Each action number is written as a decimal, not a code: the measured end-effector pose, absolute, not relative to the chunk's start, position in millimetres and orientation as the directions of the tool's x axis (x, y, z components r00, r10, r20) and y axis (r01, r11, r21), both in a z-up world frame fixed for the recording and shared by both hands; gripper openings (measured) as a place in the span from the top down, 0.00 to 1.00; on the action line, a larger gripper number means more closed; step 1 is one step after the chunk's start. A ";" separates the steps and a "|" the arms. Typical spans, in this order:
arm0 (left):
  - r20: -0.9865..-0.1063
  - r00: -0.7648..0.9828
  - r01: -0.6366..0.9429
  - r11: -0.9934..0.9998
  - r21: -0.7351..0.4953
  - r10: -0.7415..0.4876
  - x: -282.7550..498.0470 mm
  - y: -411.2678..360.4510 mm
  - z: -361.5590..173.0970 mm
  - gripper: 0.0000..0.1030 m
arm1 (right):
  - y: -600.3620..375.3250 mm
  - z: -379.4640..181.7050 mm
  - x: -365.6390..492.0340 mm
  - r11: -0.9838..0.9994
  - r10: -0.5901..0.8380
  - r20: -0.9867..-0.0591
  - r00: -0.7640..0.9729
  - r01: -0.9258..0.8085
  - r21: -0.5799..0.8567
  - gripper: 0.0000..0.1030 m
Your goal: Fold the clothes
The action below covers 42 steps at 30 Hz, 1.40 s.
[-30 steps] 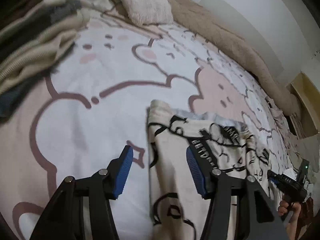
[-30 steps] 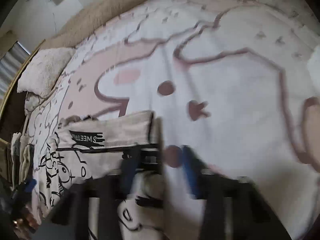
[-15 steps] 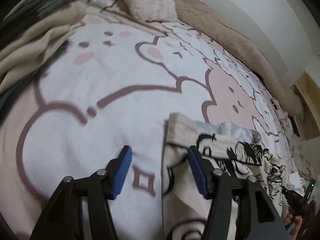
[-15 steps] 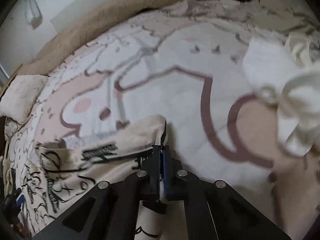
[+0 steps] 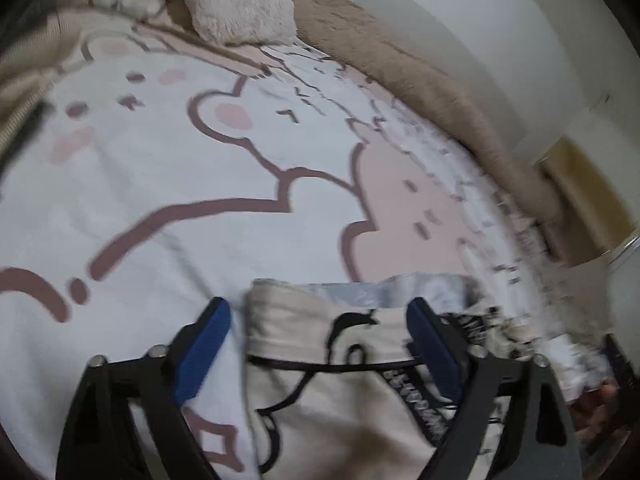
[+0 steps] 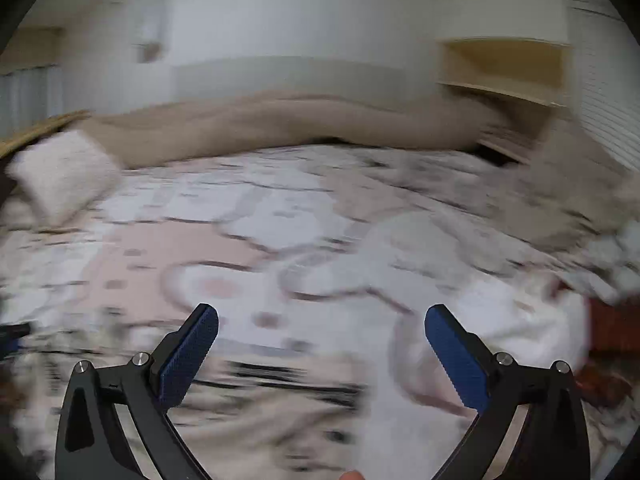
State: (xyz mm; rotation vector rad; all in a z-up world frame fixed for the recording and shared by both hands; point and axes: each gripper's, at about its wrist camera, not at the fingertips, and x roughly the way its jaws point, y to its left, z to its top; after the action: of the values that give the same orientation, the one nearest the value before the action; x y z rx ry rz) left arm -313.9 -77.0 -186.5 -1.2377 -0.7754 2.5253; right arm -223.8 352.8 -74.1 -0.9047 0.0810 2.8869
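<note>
A cream garment with black cartoon print point(image 5: 344, 392) lies folded on the bed's white and pink bear-print sheet point(image 5: 168, 168). In the left wrist view my left gripper point(image 5: 320, 344) is open, its blue pads on either side of the garment's top left corner, and holds nothing. In the right wrist view, which is blurred, my right gripper point(image 6: 322, 344) is open and empty above the garment's edge point(image 6: 280, 412).
A fluffy white pillow point(image 5: 240, 0) and a beige blanket point(image 5: 420, 72) lie along the far wall. Striped clothes point(image 5: 24, 80) sit at the left. A white pile point(image 6: 624, 252) and a red item point(image 6: 612, 328) lie at the right. A wooden shelf point(image 6: 508, 68) hangs on the wall.
My right gripper was shut on the garment's edge; it has let go, opened and lifted away. My left gripper has shifted so the garment's corner sits between its open pads.
</note>
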 end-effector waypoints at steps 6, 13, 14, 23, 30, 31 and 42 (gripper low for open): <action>-0.609 -0.579 0.056 -0.719 -0.693 0.542 -318.3 -94.7 -198.6 0.67 | 241.0 -111.3 -311.3 -0.970 -0.217 -0.771 -0.598 0.222 0.100 0.53; -0.639 -0.569 0.055 -0.751 -0.658 0.518 -319.2 -89.2 -195.7 0.89 | 191.8 -168.6 -369.5 -0.965 -0.247 -0.869 -0.428 0.191 0.181 0.56; -0.654 -0.573 0.060 -0.770 -0.635 0.494 -318.7 -87.5 -194.1 0.91 | 189.6 -173.2 -372.5 -0.966 -0.247 -0.875 -0.416 0.179 0.187 0.67; -0.733 -0.635 0.171 -0.880 -0.443 0.245 -309.1 -88.1 -172.9 0.94 | 205.2 -159.3 -369.3 -0.989 -0.148 -0.861 -0.487 0.077 0.127 0.95; -0.742 -0.616 0.238 -0.836 -0.495 0.265 -310.3 -107.8 -185.5 0.94 | 203.6 -163.6 -400.7 -0.995 -0.085 -0.848 -0.523 0.004 0.097 0.99; -0.740 -0.607 0.228 -0.829 -0.511 0.289 -312.4 -108.4 -188.8 0.94 | 202.1 -165.5 -403.1 -0.994 -0.098 -0.851 -0.516 0.006 0.111 0.99; -0.738 -0.595 0.219 -0.819 -0.531 0.319 -309.8 -111.3 -181.7 0.85 | 171.0 -152.7 -360.6 -0.967 -0.250 -0.868 -0.429 0.158 0.200 0.18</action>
State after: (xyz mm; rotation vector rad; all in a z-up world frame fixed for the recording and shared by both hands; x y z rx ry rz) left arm -309.8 -111.3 -181.7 -1.3843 -0.9235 2.5937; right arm -360.6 171.0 -152.7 -1.7747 0.1503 2.8768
